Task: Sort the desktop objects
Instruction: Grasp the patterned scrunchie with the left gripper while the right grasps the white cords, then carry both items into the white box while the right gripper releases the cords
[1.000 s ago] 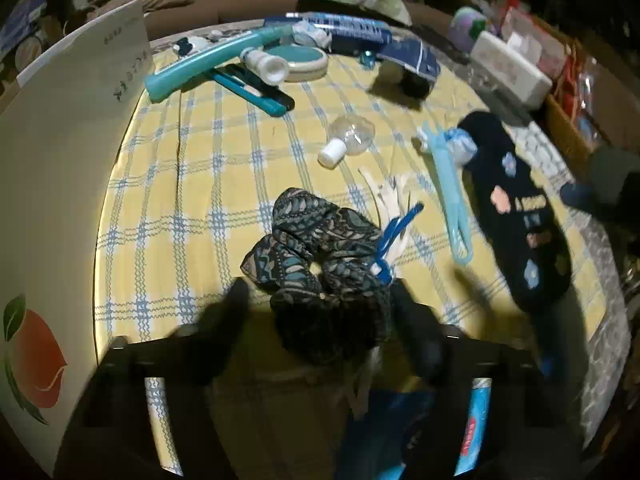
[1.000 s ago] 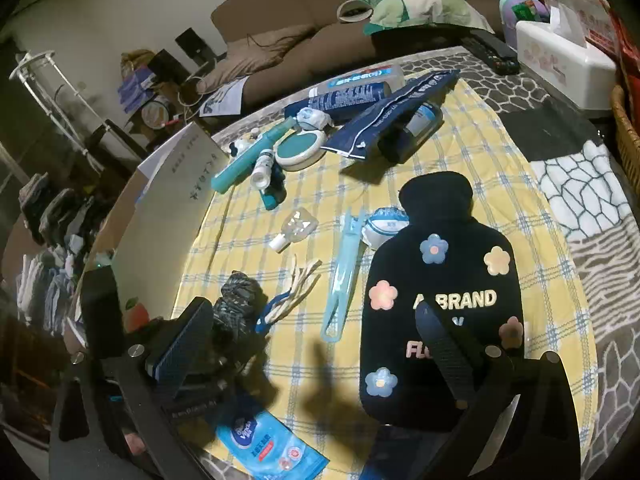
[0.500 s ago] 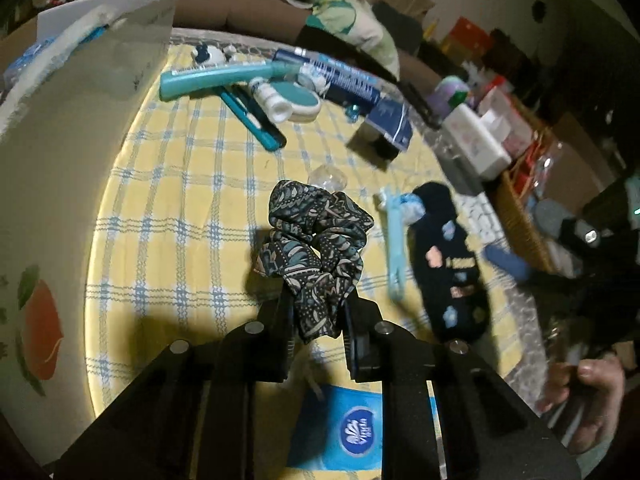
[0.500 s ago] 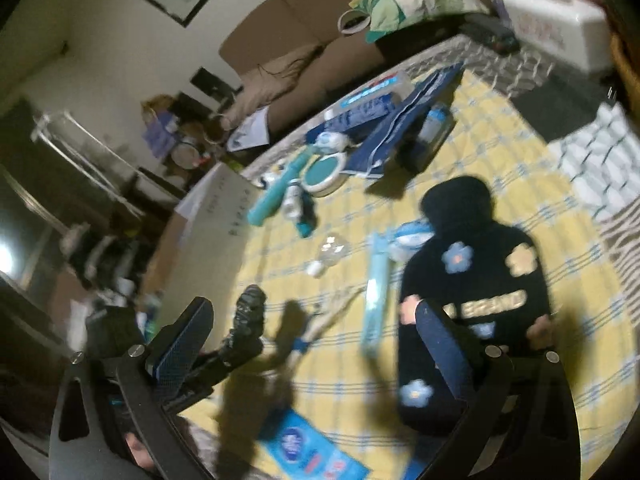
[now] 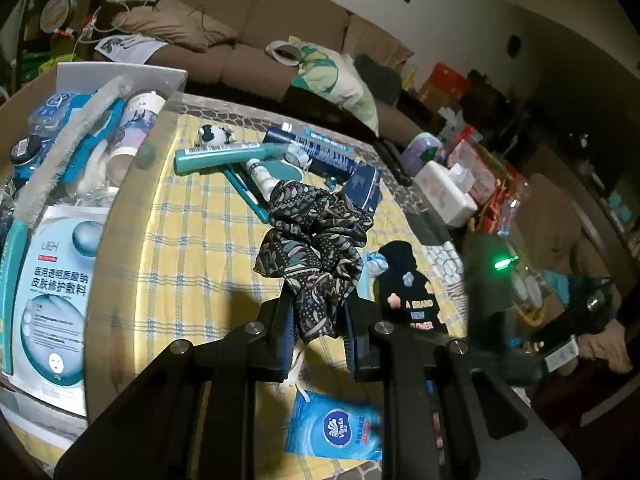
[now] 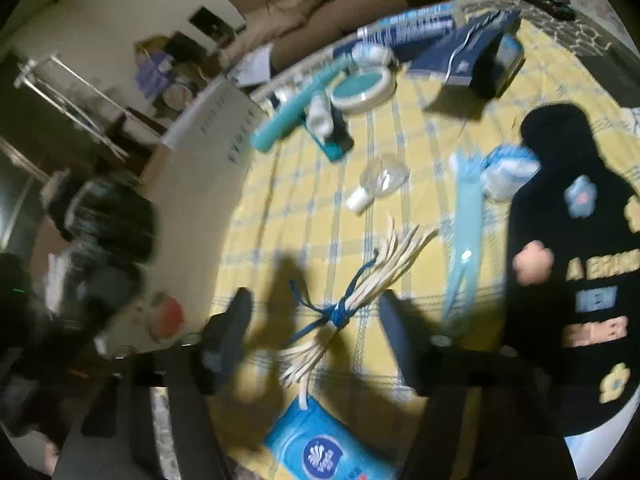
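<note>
Between the left gripper's [image 5: 316, 334] clamped pads, a soft scrunchie [image 5: 316, 240] droops, light and pinchable anywhere; right gripper [image 6: 316, 336], closing, straddles the stiff tied stick bundle [image 6: 356, 288], untouched.

Black left gripper [image 5: 316, 330], silver screws, dark blue-lined fingers [image 5: 285, 344], black frame

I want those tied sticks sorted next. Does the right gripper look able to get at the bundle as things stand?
Probably yes. The bundle of sticks lies bare on the yellow cloth, nothing on top, and sits between the fingers of the right gripper, whose jaws are closing without yet pressing on it.
</note>
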Motion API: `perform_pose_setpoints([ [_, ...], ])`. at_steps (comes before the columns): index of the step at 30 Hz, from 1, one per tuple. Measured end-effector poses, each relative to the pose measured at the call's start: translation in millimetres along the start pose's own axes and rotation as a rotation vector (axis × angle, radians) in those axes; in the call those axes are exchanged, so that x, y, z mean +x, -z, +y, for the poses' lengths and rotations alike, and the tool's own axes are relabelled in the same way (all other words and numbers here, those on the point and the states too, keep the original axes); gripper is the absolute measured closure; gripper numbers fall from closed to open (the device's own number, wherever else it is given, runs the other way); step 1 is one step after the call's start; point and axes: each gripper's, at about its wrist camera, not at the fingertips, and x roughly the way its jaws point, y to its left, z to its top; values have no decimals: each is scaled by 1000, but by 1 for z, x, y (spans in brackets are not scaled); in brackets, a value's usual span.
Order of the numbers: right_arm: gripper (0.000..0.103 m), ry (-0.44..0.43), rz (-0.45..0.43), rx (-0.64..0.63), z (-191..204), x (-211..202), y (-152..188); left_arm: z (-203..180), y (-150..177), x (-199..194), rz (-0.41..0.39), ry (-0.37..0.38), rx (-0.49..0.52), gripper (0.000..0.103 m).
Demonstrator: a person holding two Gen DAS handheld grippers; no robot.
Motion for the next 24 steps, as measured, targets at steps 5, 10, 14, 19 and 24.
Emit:
perform_pose_setpoints([
  [5,49,149,-12,-104,12,26,12,13,-1,-11,-5,8,-26,85],
  [10,91,295,-7,-311,31,39,22,28,-6,-24,-18,36,-56,85],
  [14,92,285,-26,-349,32,36,24,41,-10,-39,-32,65,-103,85],
  [19,92,178,-65,-290,40,19,13,72,-22,-76,-79,63,-162,85],
  [24,92,21,-98,-291,72,-10,2,116,-42,-130,-110,-68,-144,84],
])
